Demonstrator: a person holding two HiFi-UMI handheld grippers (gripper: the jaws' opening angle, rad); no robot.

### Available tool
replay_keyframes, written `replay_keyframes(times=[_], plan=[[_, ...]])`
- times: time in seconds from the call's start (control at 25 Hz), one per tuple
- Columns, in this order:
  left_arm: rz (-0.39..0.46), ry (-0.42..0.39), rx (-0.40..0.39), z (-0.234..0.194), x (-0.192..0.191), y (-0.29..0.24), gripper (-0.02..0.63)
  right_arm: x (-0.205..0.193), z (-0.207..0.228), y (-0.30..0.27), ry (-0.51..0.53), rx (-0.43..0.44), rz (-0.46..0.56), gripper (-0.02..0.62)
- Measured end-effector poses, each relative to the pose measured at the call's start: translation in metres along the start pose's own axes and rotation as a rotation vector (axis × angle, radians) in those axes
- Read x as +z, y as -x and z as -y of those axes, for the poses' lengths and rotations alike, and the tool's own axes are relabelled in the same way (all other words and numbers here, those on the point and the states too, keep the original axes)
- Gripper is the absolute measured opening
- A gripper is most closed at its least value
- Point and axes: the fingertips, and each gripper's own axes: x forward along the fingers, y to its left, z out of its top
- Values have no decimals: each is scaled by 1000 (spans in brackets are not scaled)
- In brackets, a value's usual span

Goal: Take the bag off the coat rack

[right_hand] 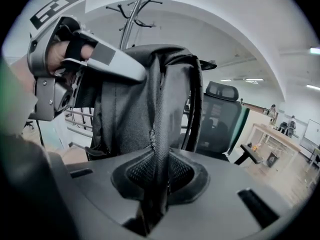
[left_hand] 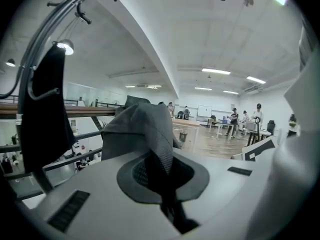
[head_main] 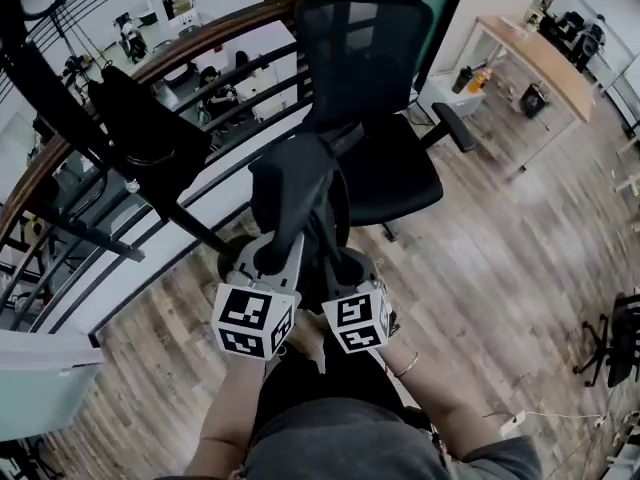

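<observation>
metal coat rack with curved hooks (head_main: pixel 62 103) (left_hand: pixel 50 15) (right_hand: pixel 131 19) stands off to the left of the left gripper (head_main: pixel 272 258) (left_hand: pixel 161 180), apart from the black fabric bag (head_main: pixel 295 183) (left_hand: pixel 142 129) (right_hand: pixel 131 109). the left gripper's jaws are pressed together on a fold of the bag's strap. just to its right, the right gripper (head_main: pixel 350 268) (right_hand: pixel 155 181) is clamped on a dark webbing strap, the bag hanging ahead of both.

The bag (head_main: pixel 292 180) and chair (head_main: pixel 362 53) are black, the floor (head_main: pixel 500 268) brown-planked.
</observation>
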Motion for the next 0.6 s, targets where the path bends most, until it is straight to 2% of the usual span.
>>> replay_keyframes(times=[0.32, 0.6], plan=[[-29, -42, -167, 54, 20, -110, 26, -25, 115, -1, -84, -135, -42, 51], [-29, -75, -233, 81, 50, -194, 26, -25, 203, -11, -128, -198, -37, 51]])
